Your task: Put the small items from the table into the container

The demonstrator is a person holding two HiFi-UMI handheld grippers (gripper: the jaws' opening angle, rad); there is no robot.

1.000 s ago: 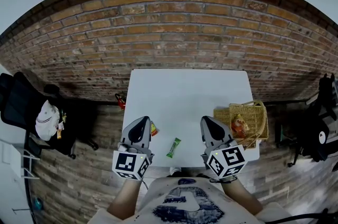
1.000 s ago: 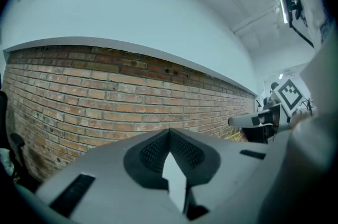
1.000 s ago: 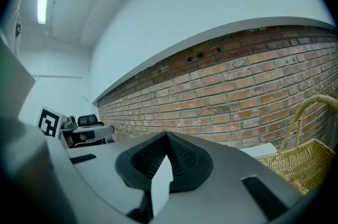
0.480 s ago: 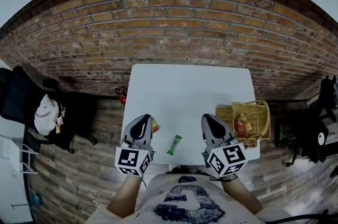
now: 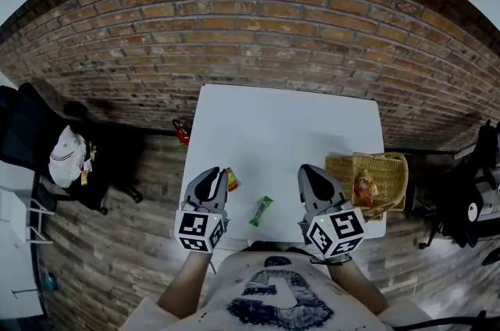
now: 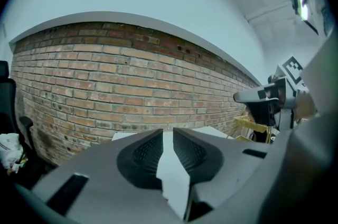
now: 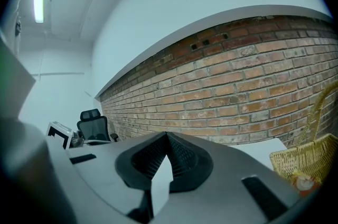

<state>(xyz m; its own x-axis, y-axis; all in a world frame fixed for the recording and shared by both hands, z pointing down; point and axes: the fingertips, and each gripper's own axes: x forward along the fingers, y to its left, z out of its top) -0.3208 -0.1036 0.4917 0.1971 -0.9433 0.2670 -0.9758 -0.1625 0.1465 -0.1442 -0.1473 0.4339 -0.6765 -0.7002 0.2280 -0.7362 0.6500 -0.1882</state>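
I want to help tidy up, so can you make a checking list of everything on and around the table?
Surface: white table, plain top.
Job's things: green packet and red-and-yellow packet lie on the table; wicker basket at its right edge holds an orange item.
Clutter: nothing seen.
Claws: left claw opening, nothing between its jaws; right claw shut, empty.
Cables: nothing seen on the table.
Surroundings: brick wall behind, black chair to the left.

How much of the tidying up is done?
Done: one orange item sits in the basket. In hand: nothing; the left gripper fingers are opening, empty, the right gripper is shut. Left: the green packet and the red-yellow packet on the table.
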